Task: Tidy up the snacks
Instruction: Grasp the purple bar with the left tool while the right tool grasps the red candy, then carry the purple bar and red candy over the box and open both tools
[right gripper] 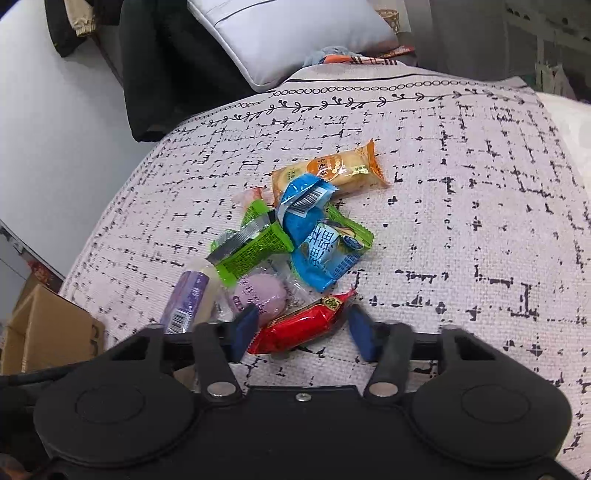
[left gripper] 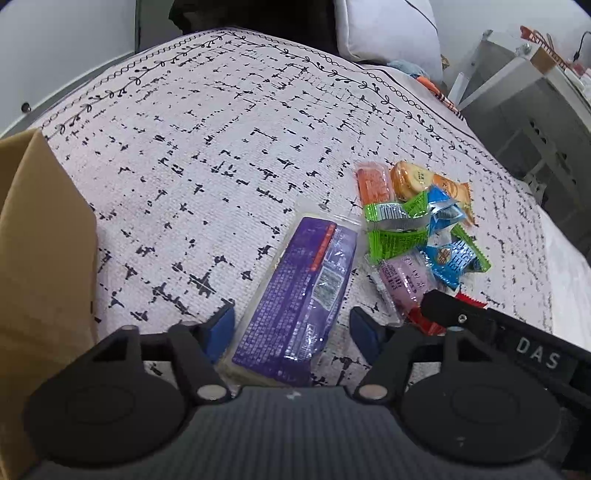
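Observation:
A long purple snack pack [left gripper: 295, 295] lies on the patterned cloth between the fingers of my open left gripper [left gripper: 291, 328], whose pads stand apart from its sides. To its right is a pile of small snacks: green [left gripper: 391, 229], blue [left gripper: 450, 258], orange [left gripper: 373, 182] and a pink-purple one [left gripper: 406, 284]. In the right wrist view a red wrapped snack [right gripper: 299, 326] lies between the fingers of my open right gripper [right gripper: 301, 332]. Behind it sit the purple round snack [right gripper: 260, 293], green packet [right gripper: 255, 243], blue packets [right gripper: 317, 243] and an orange biscuit pack [right gripper: 332, 171].
A cardboard box [left gripper: 40, 251] stands at the left edge of the bed; it also shows low at the left as the box [right gripper: 48, 332]. A white pillow [right gripper: 288, 33] and dark clothing lie at the far end. White shelving [left gripper: 524, 110] stands to the right.

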Demonstrator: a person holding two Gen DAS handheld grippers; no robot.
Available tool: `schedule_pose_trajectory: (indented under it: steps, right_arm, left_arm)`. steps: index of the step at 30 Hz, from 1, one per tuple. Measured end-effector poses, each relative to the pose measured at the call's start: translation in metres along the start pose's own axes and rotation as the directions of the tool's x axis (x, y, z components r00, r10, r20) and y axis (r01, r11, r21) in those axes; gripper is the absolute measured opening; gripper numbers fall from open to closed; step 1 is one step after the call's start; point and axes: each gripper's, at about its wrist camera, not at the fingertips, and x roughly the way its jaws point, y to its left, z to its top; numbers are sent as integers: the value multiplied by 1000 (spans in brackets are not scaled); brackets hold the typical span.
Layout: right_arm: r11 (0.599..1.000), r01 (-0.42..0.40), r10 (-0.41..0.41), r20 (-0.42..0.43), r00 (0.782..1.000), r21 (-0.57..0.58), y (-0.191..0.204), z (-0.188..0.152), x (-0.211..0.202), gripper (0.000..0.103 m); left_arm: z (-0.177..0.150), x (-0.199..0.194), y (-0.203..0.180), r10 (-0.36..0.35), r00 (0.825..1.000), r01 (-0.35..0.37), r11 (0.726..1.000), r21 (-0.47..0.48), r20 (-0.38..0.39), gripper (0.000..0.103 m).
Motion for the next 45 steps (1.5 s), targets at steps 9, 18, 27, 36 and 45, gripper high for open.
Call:
schedule_pose_trajectory:
  steps: [9,18,27,36,45]
  right_arm:
    - [1000,31,-31,21,999,-3,3,-6,-14,36]
    - [999,43,-40,96,995,-32,15,-14,-53,36]
    - [998,23,-13,164,986,-58,38,-27,-101,36]
    - [997,-8,23,207,978,-75,65,-39,-140,36]
    - [996,-29,47,245,968,-79,94,-52,-166,36]
  left_arm:
    - [4,-13,0,-25,999,25,1000,-16,-37,38]
    - [-5,-55,-1,-55,998,55,998,-33,-5,36]
    - [-10,-111,-3,-82,993,85,996,-33,87,36]
    - [-33,-160,24,-68,984,83,993,-88,167,36]
    - [-42,-182,50,-22,984,46,990,-135,176,36]
